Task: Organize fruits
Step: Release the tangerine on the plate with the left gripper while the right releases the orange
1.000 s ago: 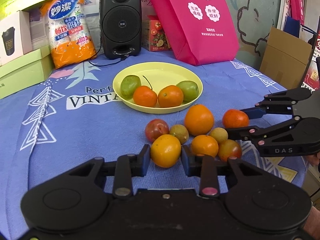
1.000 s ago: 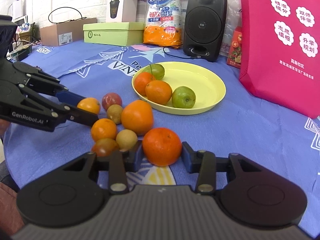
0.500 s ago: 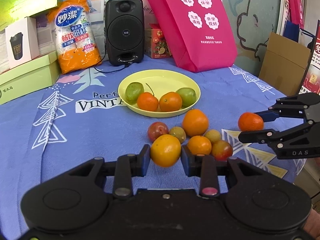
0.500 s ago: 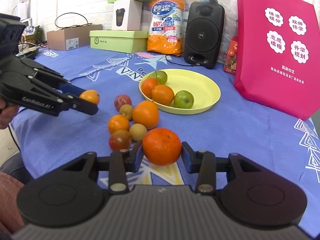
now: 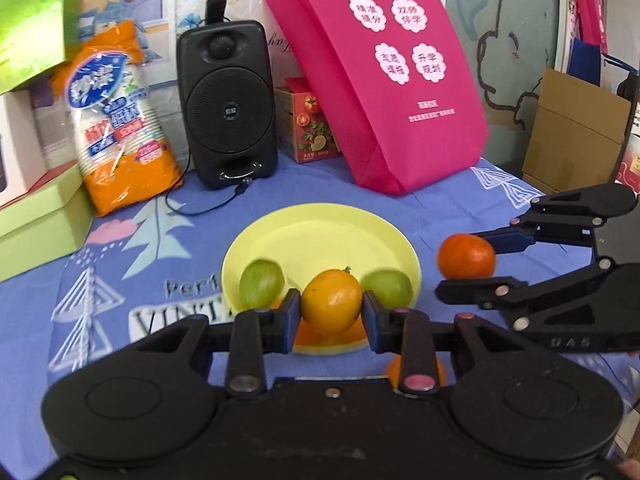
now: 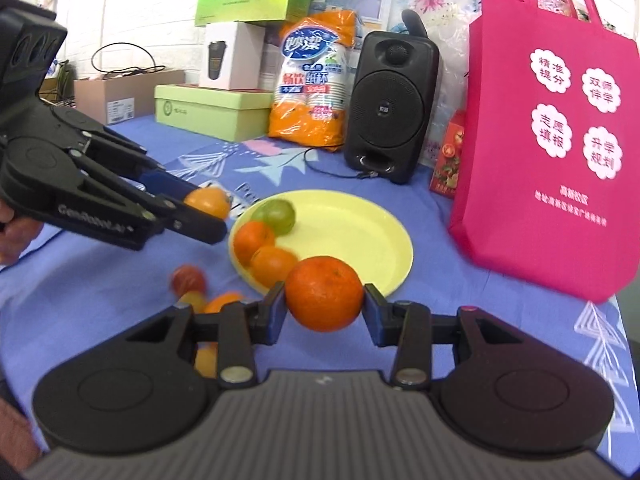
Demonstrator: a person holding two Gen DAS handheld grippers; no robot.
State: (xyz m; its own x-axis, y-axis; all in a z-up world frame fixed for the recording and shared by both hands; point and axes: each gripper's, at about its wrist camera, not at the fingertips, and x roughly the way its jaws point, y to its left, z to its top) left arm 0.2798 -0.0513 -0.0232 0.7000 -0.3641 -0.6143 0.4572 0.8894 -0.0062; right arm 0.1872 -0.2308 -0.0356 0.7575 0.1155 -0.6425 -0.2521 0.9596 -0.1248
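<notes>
Two fruits are in the air, one per gripper. Left gripper [image 5: 331, 312] is clamped on a yellow-orange citrus [image 5: 331, 299], pads pressed on opposite sides at its widest girth, held above the near rim of the yellow plate [image 5: 320, 232]. Right gripper [image 6: 324, 310] grips a deeper orange tangerine [image 6: 324, 294] the same way, also near the plate's front edge.

Handling, by judgement: both look light, round and firm-skinned but bruisable; waxy peel may slip, so the widest part is the right hold and a moderate squeeze enough. Round fruit will likely roll once let go, so set it down low, against fruit already there.

On the plate: two green fruits [image 5: 262, 282] and two small oranges [image 6: 254, 240] crowd the left and near side; the far right half is bare. Loose fruit [image 6: 188, 280] lies on the cloth left of the plate, blurred.

Surface: blue printed tablecloth [image 5: 120, 280], soft, flat. Along the back, left to right: green box [image 6: 212, 110], orange pack of paper cups [image 5: 120, 132], black speaker [image 5: 228, 104] with trailing cable, small red carton [image 5: 310, 128], pink bag [image 5: 384, 80]. All stand well apart from the plate.
</notes>
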